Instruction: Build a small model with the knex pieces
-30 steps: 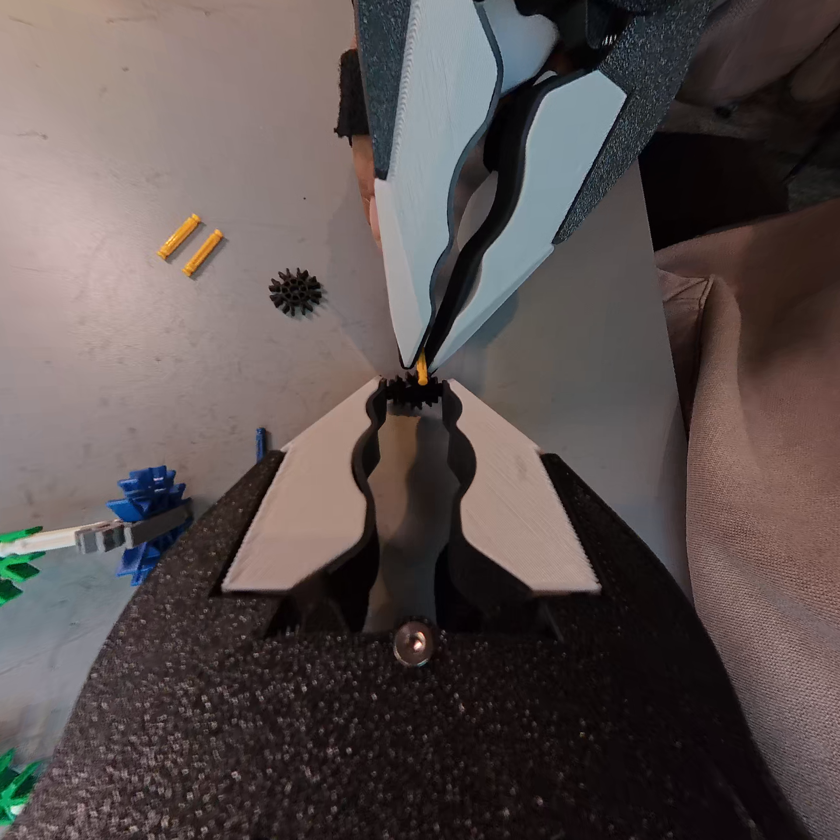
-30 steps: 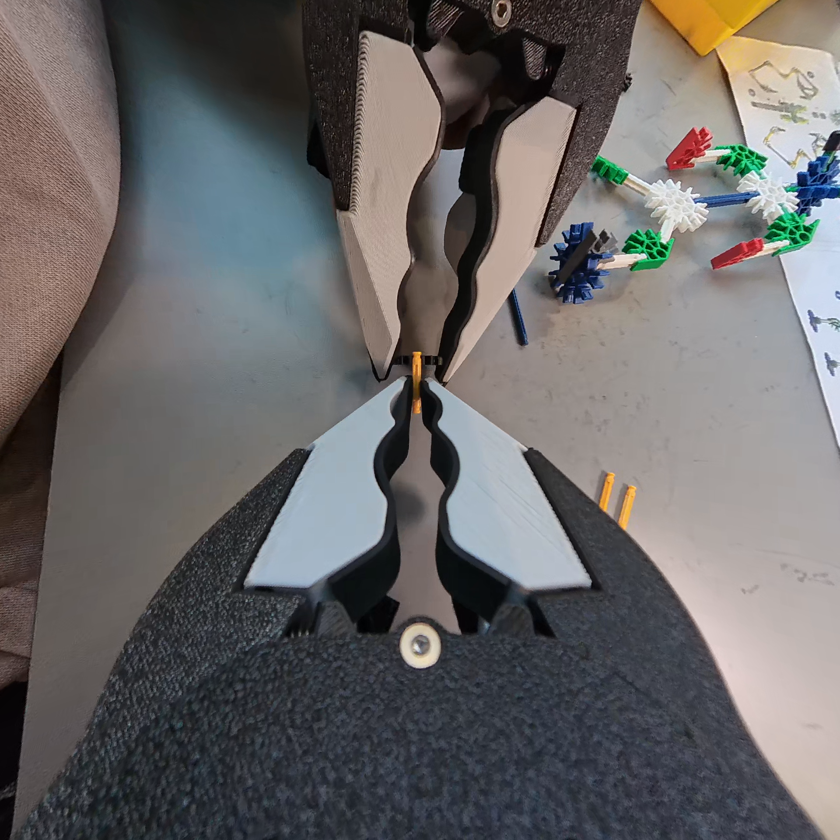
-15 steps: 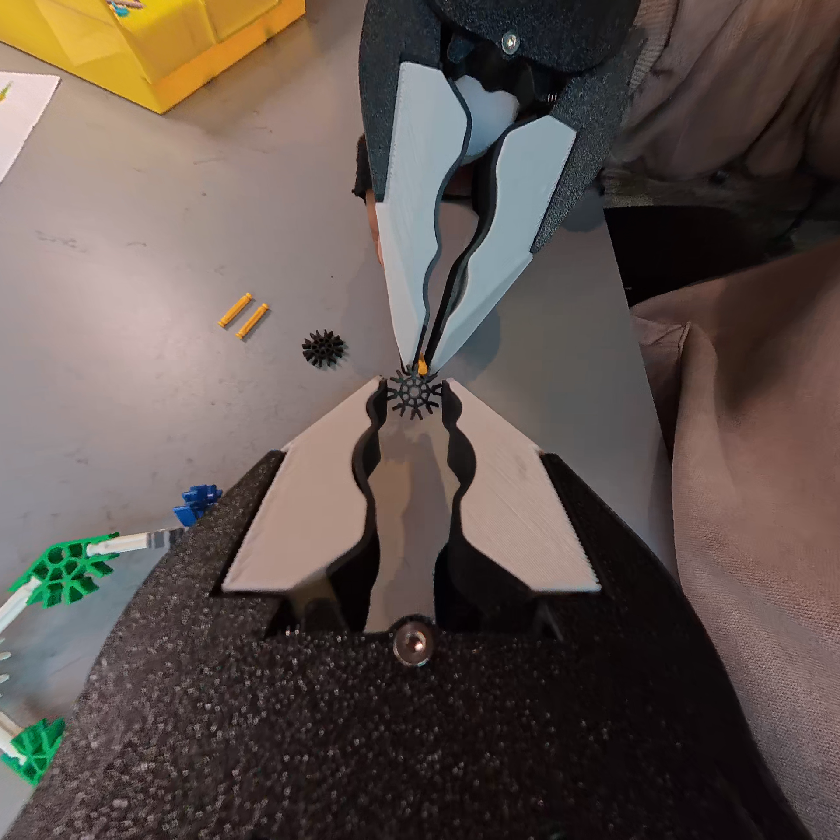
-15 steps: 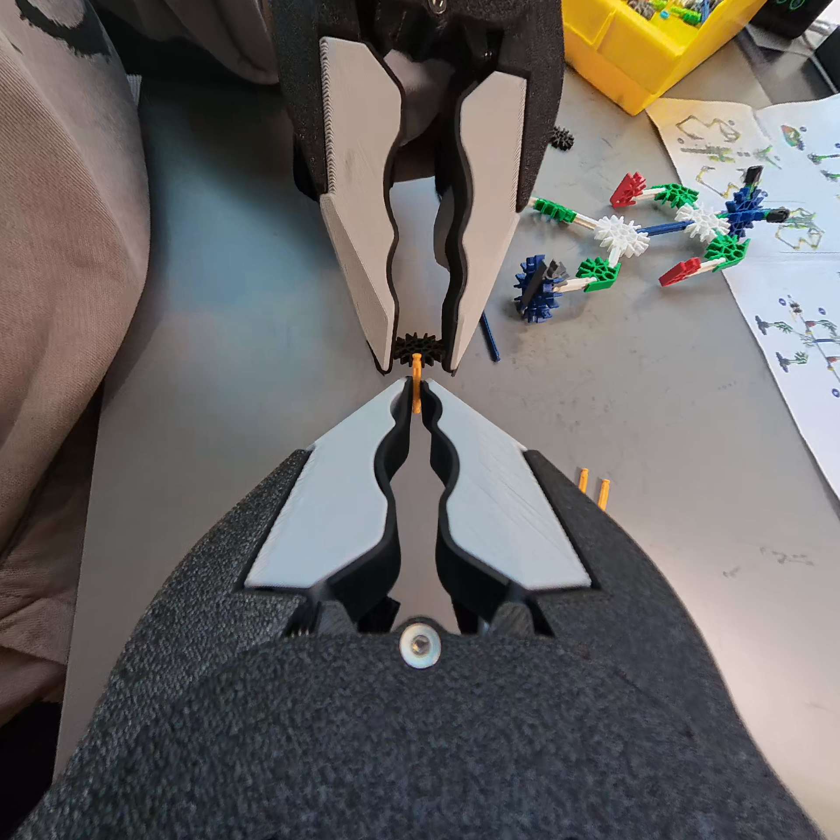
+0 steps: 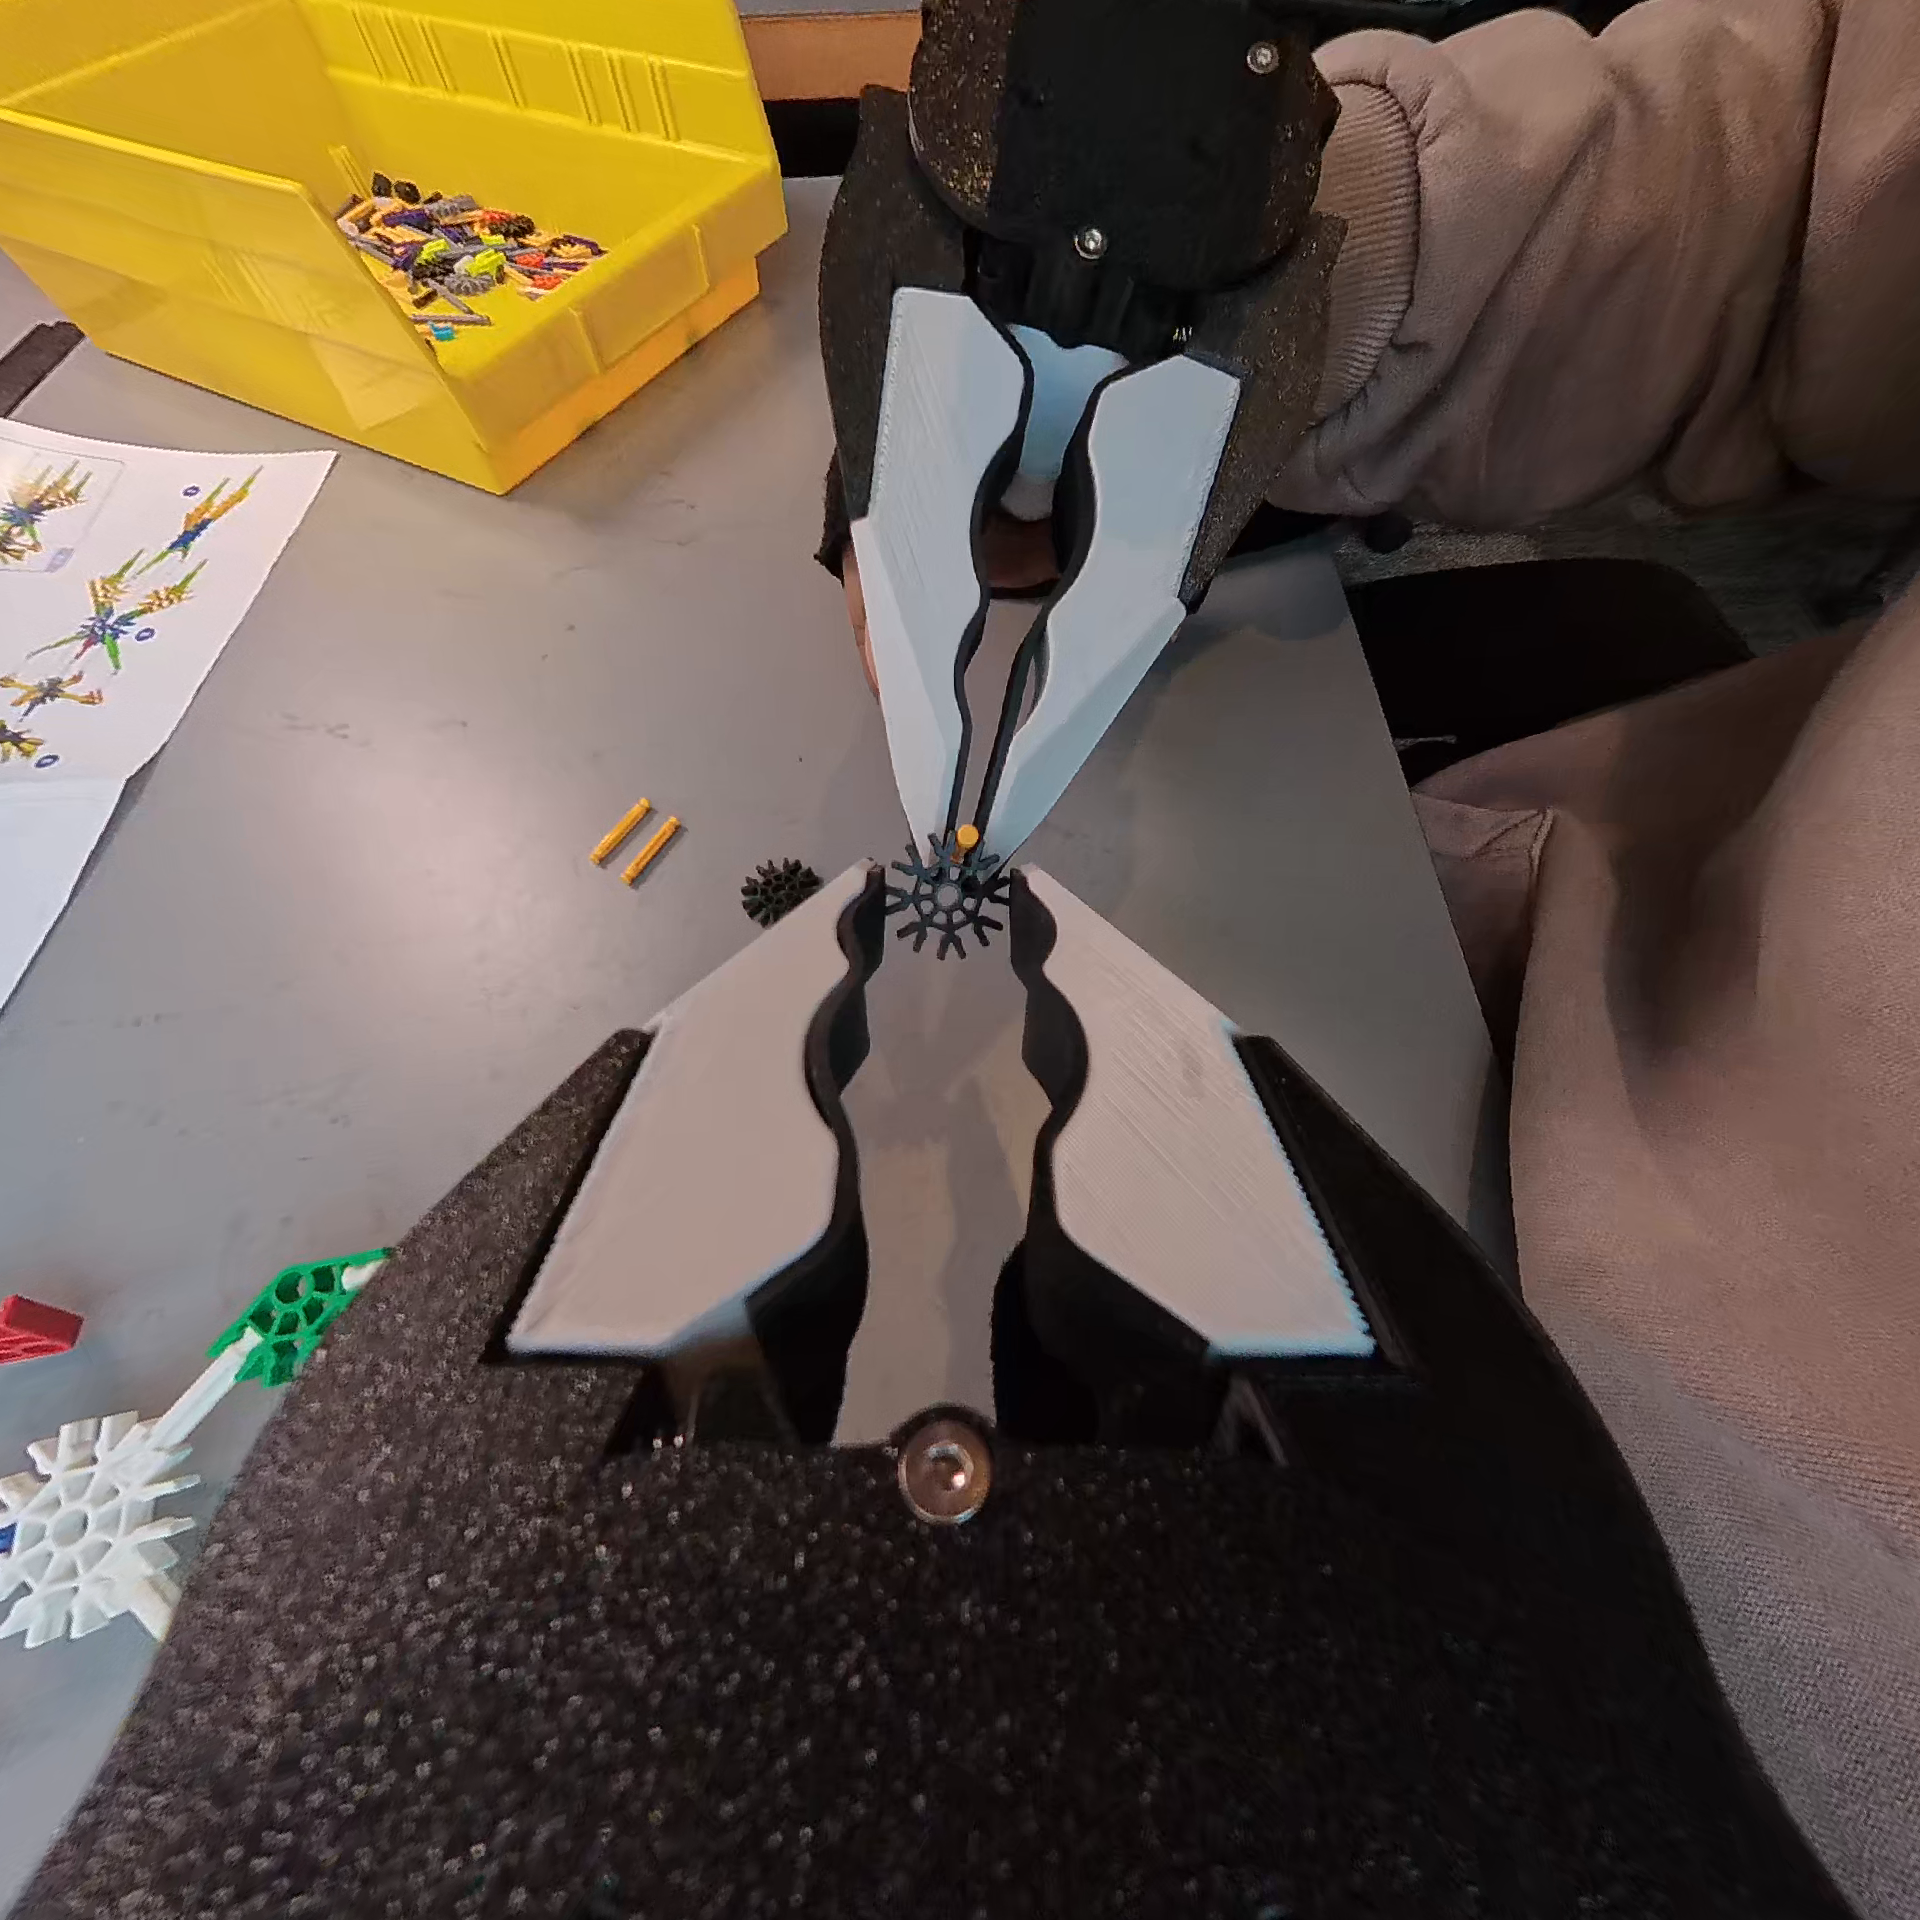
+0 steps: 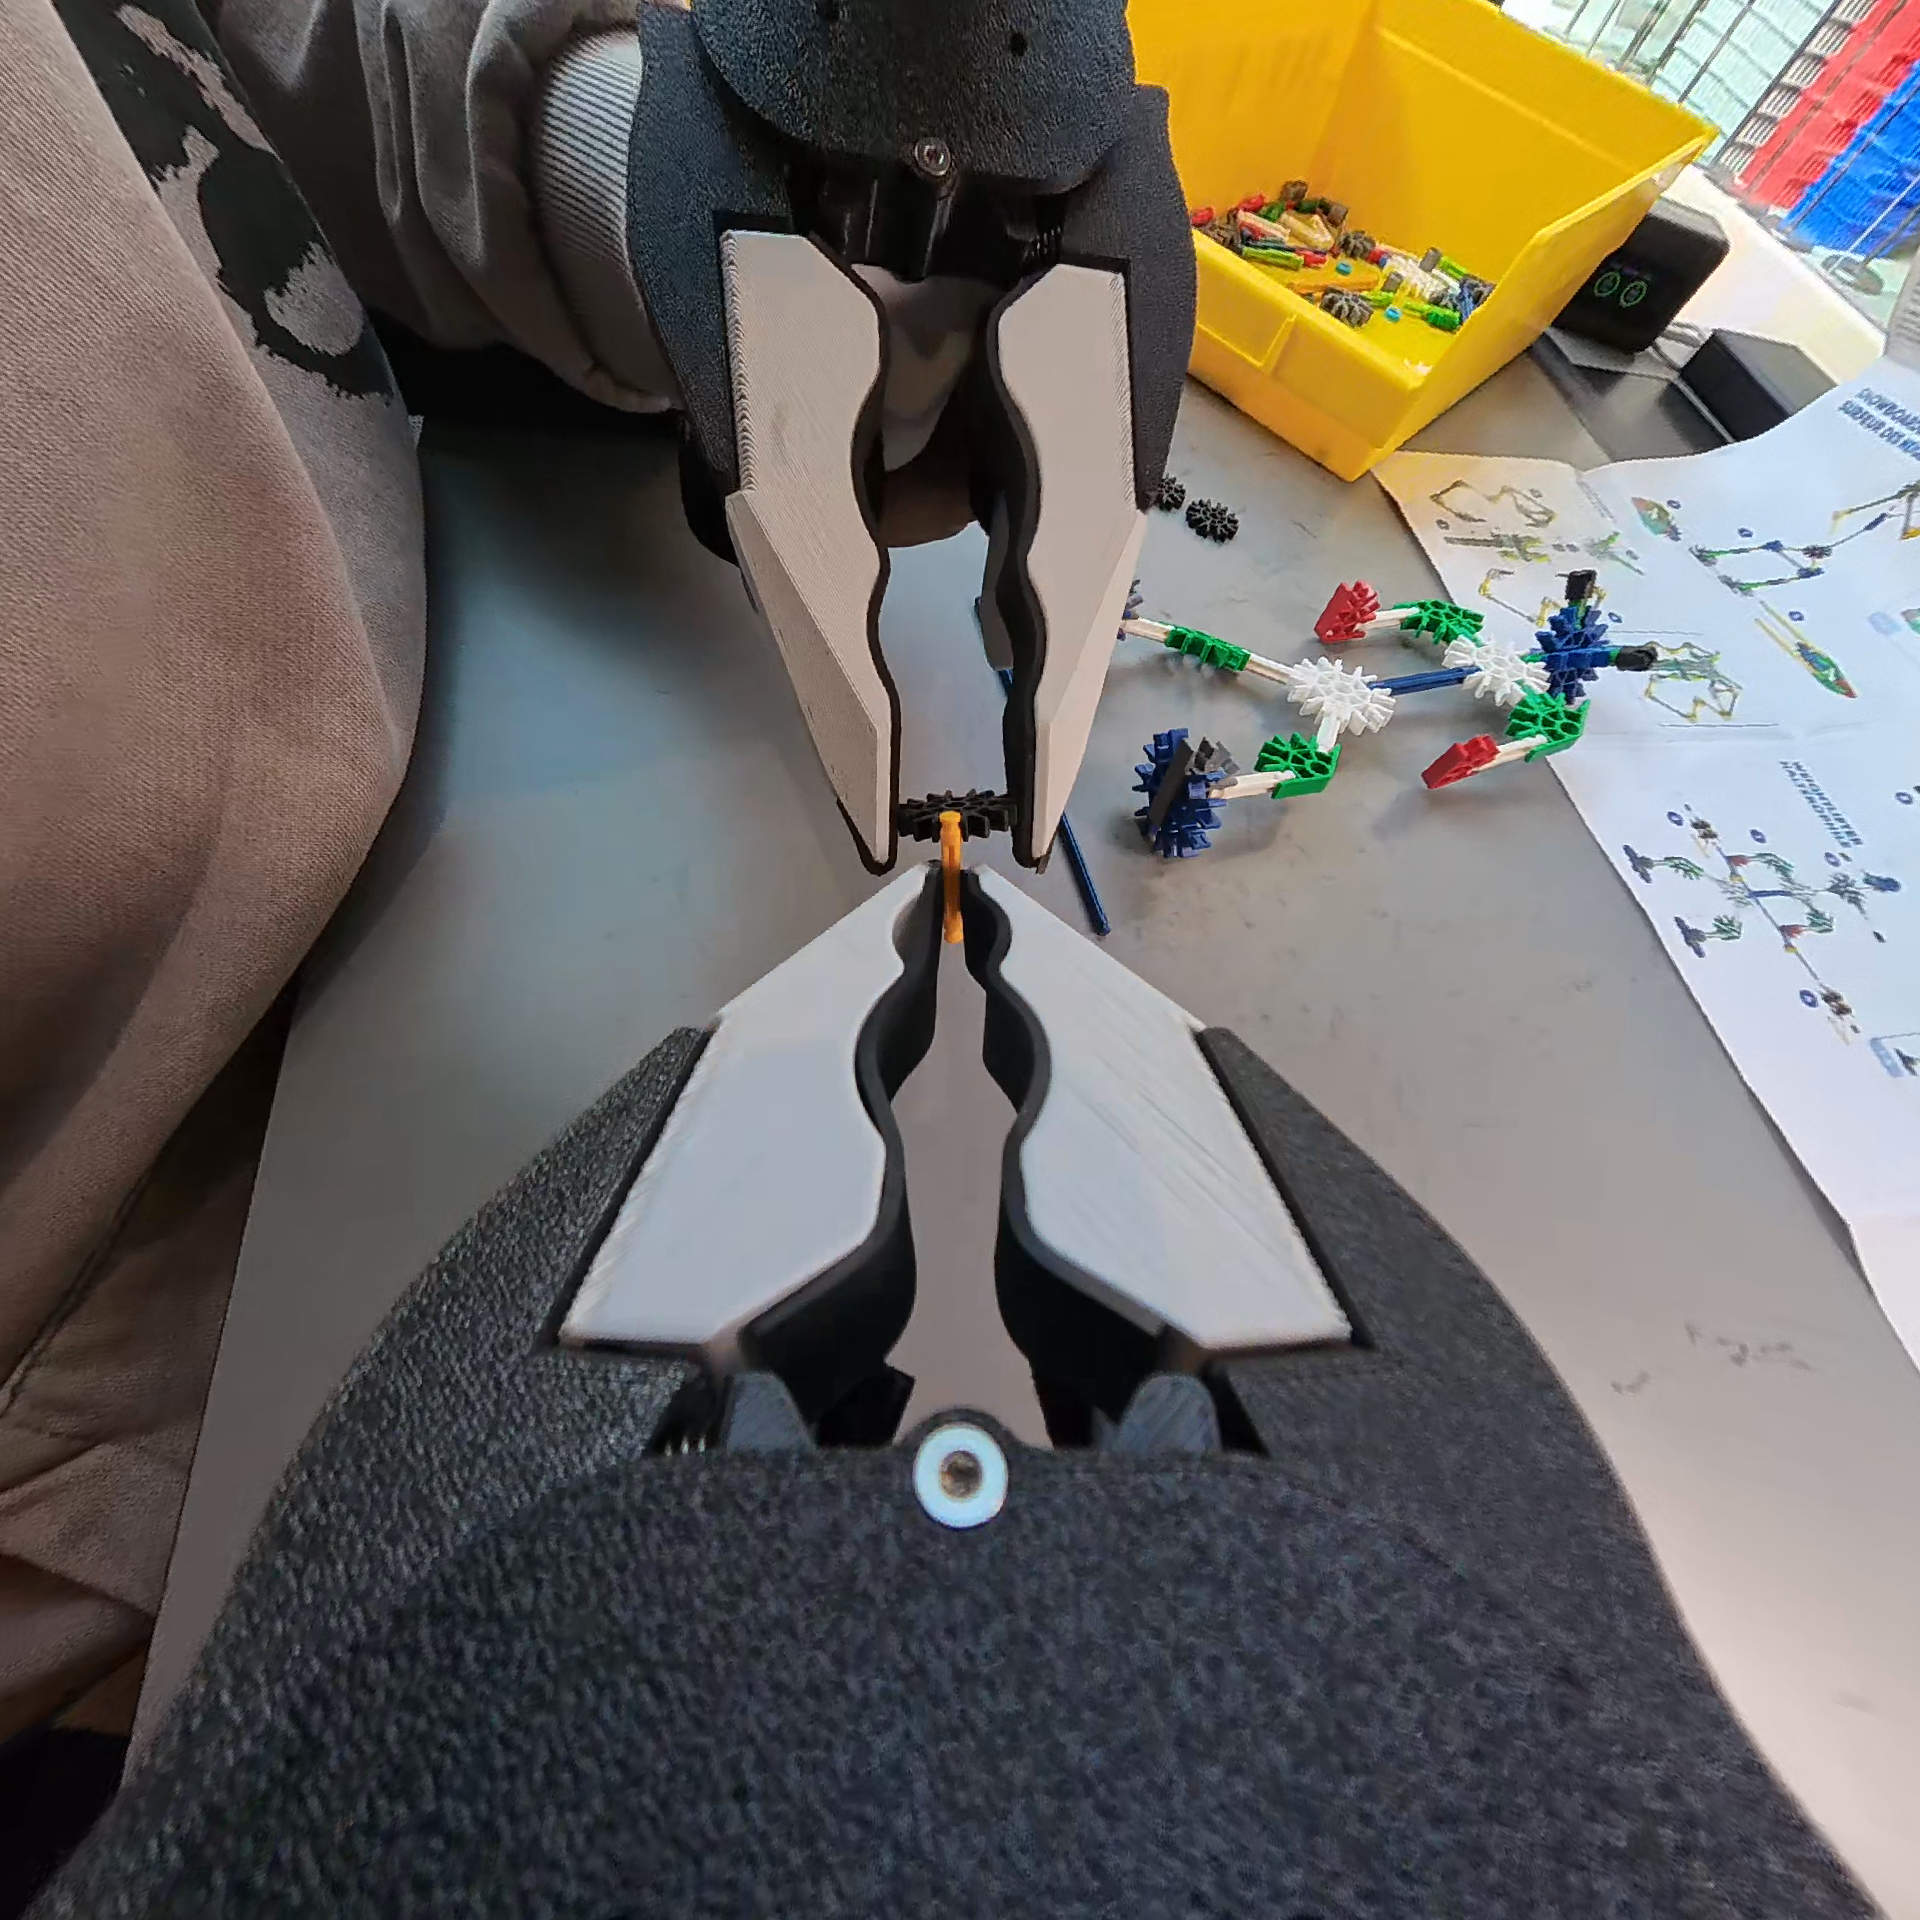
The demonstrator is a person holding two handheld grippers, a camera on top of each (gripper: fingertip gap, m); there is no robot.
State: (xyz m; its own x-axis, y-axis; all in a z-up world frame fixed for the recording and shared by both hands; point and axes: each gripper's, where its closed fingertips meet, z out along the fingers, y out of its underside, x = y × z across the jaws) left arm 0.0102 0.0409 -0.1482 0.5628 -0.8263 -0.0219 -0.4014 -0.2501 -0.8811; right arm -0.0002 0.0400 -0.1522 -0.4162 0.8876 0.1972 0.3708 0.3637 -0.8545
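Black plastic, spoked like a snowflake, the connector wheel (image 5: 945, 902) sits clamped between the tips of the left gripper (image 5: 943, 896) in the left wrist view, held above the grey table (image 5: 416, 727) with its flat face toward the camera. Opposite, the right gripper (image 5: 968, 831) points in from the far side, its jaws pinched on a short orange rod (image 5: 966, 834) whose end meets the wheel's upper rim. On the table just left of the fingers lies a second black wheel (image 5: 774, 891), partly hidden by the left fingertip, and beyond it two loose orange rods (image 5: 636, 842) side by side. A yellow bin (image 5: 436, 343) of mixed small parts stands at the back left, an instruction sheet (image 5: 114, 592) lies at the left edge, and a white snowflake connector (image 5: 88, 1527) and a green connector (image 5: 296, 1314) show at the lower left. A beige sleeve (image 5: 1610, 312) fills the right side.

In the right wrist view the right gripper (image 6: 951, 883) is clenched on the orange rod (image 6: 950, 873), which runs forward into the edge of the black wheel (image 6: 954, 812). The left gripper (image 6: 954, 821) grips that wheel edge-on between its tips. To the right on the table (image 6: 1351, 1039) lie a built assembly (image 6: 1351, 691) of white, green, red and blue pieces, a thin blue rod (image 6: 1081, 883), the sheet (image 6: 1766, 779) and the yellow bin (image 6: 1351, 395).
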